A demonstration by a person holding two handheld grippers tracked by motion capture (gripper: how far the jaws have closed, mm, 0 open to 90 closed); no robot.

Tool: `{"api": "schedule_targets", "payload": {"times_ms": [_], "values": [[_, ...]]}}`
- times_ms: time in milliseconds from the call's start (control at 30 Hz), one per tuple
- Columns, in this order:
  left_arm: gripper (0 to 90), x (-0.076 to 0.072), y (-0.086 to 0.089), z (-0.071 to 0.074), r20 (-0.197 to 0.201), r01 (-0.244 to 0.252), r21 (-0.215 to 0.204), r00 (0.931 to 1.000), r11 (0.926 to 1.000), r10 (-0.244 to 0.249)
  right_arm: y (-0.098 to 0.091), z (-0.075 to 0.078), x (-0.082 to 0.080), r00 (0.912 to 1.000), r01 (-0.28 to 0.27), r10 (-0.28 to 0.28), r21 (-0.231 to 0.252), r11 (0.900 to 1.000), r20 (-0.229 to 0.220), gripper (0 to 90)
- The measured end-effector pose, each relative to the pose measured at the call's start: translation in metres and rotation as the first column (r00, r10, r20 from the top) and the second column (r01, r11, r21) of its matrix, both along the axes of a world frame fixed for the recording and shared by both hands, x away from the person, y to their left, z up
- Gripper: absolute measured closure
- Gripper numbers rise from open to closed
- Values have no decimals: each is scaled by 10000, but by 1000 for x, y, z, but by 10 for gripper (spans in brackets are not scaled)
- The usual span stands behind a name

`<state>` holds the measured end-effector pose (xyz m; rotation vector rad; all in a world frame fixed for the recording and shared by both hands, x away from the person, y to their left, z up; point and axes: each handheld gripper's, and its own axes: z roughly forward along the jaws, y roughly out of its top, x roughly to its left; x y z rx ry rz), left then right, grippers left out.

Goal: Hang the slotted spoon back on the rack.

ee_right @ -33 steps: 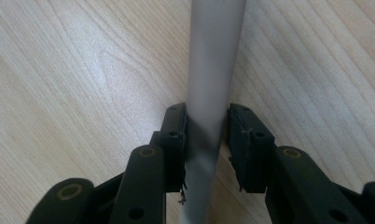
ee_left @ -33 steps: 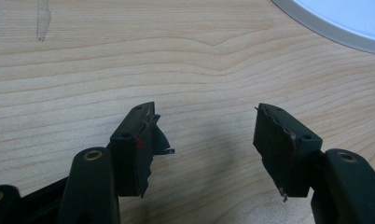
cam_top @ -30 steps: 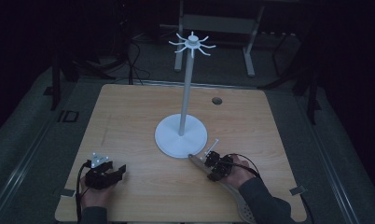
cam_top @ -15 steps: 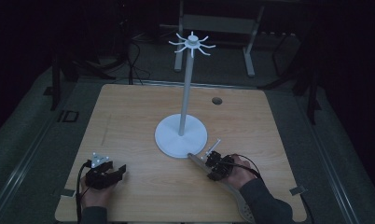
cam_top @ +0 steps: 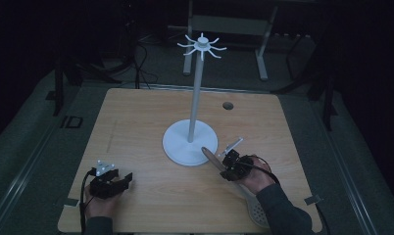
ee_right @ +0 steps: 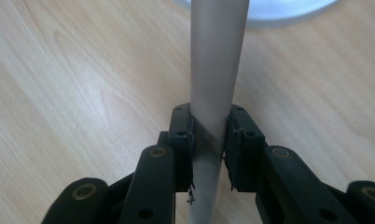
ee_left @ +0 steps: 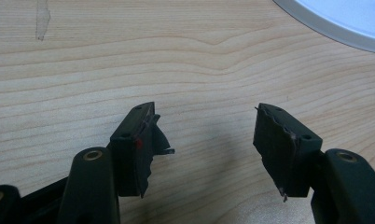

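A light wooden table is sitting in the middle of the high view, with dark floor around it. At the frame's centre a white stand with a round base is rising as a thin pole to a crown of short curved hooks near the top of the frame. A small dark round hole is lying in the tabletop right of the pole.

In the lower left of the high view, the left gripper is resting on the wood, well apart from the base. In the left gripper view its two black pads are standing wide apart over bare wood grain, with the white rim of the base showing in the upper right corner.

In the lower right of the high view, the right gripper is gripping a long beige perforated spoon; its handle tip is reaching up-left onto the edge of the base, and its round slotted head is lying near the table's bottom edge. In the right gripper view the jaws are clamping the smooth grey-beige handle from both sides.
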<state>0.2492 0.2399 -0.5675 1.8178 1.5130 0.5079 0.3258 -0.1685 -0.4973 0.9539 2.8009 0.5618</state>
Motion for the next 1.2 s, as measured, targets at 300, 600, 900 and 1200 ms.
{"api": "schedule_targets", "payload": {"times_ms": [300, 600, 900, 1200], "values": [[397, 0, 0, 0, 11, 9, 22, 10000, 10000, -9, -10, 18, 2, 9906, 269, -403, 1026, 9944, 1306, 742], [397, 0, 0, 0, 25, 45, 29, 10000, 10000, -45, -16, 32, 0, 9712, 348, -786, 1923, 9807, 2249, 742], [397, 0, 0, 0, 29, 40, 26, 10000, 10000, -40, -20, 45, -4, 9431, 7, -930, 2775, 9607, 3194, 743], [397, 0, 0, 0, 40, 26, 6, 10000, 10000, -26, -23, 58, -5, 9204, -89, -1320, 3574, 9339, 3680, 742]]}}
